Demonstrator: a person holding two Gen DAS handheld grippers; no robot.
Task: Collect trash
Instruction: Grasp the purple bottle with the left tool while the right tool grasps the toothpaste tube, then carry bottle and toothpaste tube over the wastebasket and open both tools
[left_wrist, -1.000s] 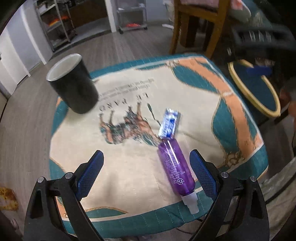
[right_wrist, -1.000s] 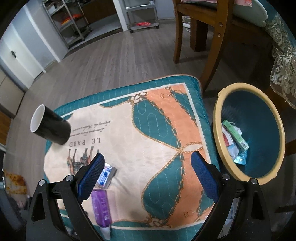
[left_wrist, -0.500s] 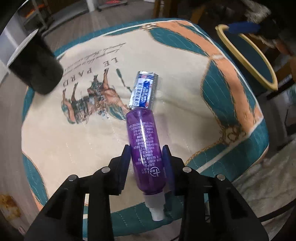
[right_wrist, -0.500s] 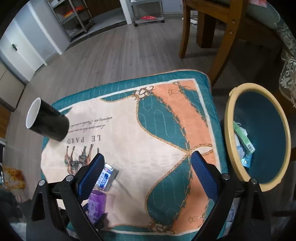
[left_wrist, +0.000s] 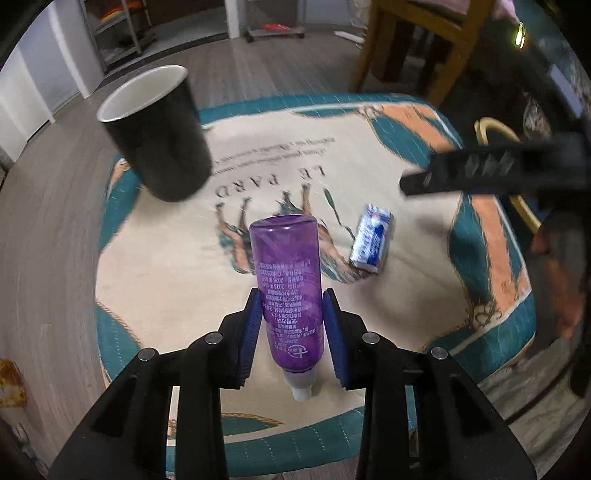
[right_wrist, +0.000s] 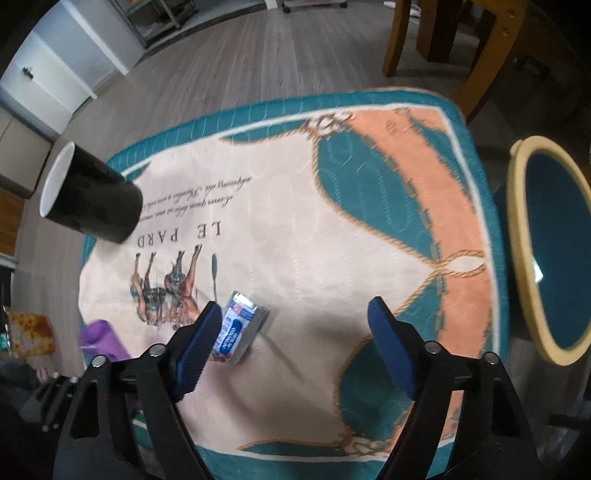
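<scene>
On the patterned cushion (left_wrist: 406, 155), my left gripper (left_wrist: 291, 332), angled steeply down, pinches the purple bottle (left_wrist: 288, 288); my right gripper (right_wrist: 295, 343), jaws spread but just closing, hangs over the blue wrapper (right_wrist: 240, 328).

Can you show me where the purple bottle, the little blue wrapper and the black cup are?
purple bottle (left_wrist: 286, 280): left wrist view, its body.
blue wrapper (right_wrist: 236, 328): right wrist view, its printed face.
black cup (left_wrist: 162, 140): left wrist view, its side.

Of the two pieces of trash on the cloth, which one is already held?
The purple bottle, clamped between the left hand-held gripper pads. The small blue-and-white packet lies loose on the patterned cloth, beside the right hand-held gripper, whose jaws were just closing.
</scene>
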